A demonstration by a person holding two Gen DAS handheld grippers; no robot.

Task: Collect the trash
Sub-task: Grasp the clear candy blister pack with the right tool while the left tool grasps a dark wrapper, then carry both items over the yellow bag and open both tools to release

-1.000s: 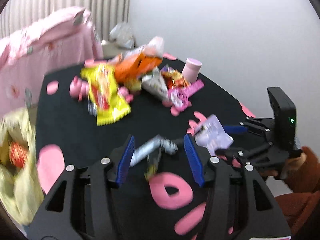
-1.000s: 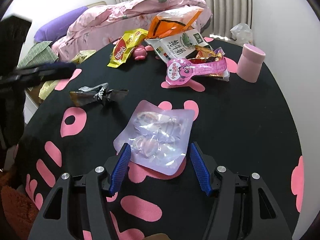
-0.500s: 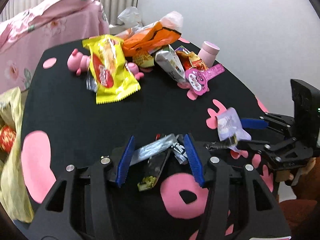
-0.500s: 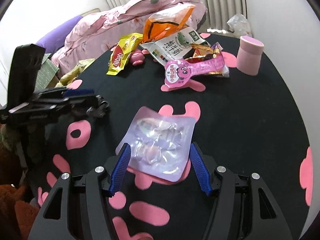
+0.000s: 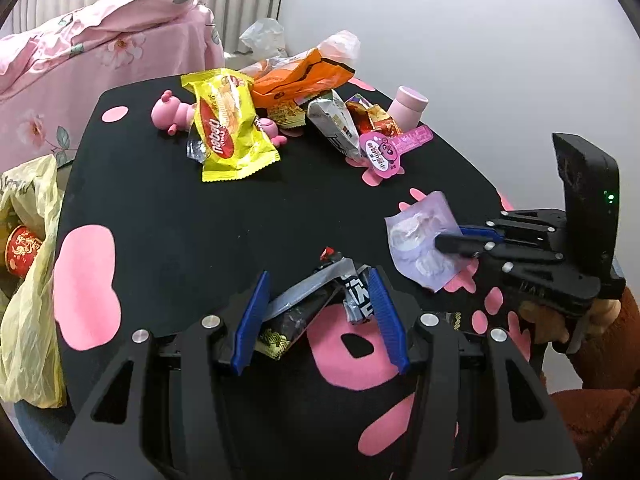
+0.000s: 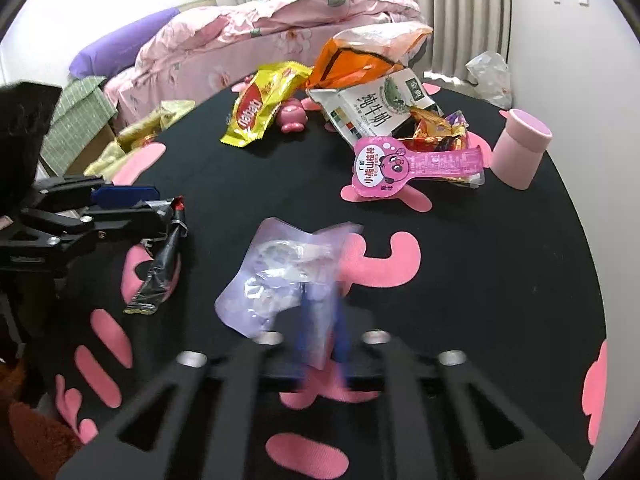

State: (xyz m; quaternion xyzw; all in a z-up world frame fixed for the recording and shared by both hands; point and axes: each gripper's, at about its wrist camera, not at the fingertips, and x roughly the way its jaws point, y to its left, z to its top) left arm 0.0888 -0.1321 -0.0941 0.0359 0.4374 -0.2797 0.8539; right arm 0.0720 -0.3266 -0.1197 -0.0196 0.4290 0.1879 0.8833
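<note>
while the right gripper sits low in the middle of its own view, its blue fingers are pressed together on the near edge of a translucent lilac plastic blister pack, which buckles up off the black round worktop with pink cartoon shapes; the fingers are blurred. in the left wrist view the same gripper reaches in from the right edge and pinches that pack at its right side, with a brown fuzzy sleeve behind it.

the left gripper stands part-way spread at the bottom centre of its view, and a crumpled silver and black foil wrapper lies between its blue fingers. the wrapper touches both pads, but i cannot tell whether it is gripped or only lying on the worktop. in the right wrist view this gripper is at the left edge, with the wrapper hanging down from it towards the lower left.

further up the left wrist view lies a heap: a yellow snack bag with a red oval, a pink pig figure partly under it, an orange foil bag, a white milk carton pouch, a pink lollipop-shaped card packet and a pale pink cylindrical cup at the far right of the heap. at the left edge a yellow plastic bag hangs open beside the worktop, with a red can showing inside it. a pink floral quilt fills the upper left.
</note>
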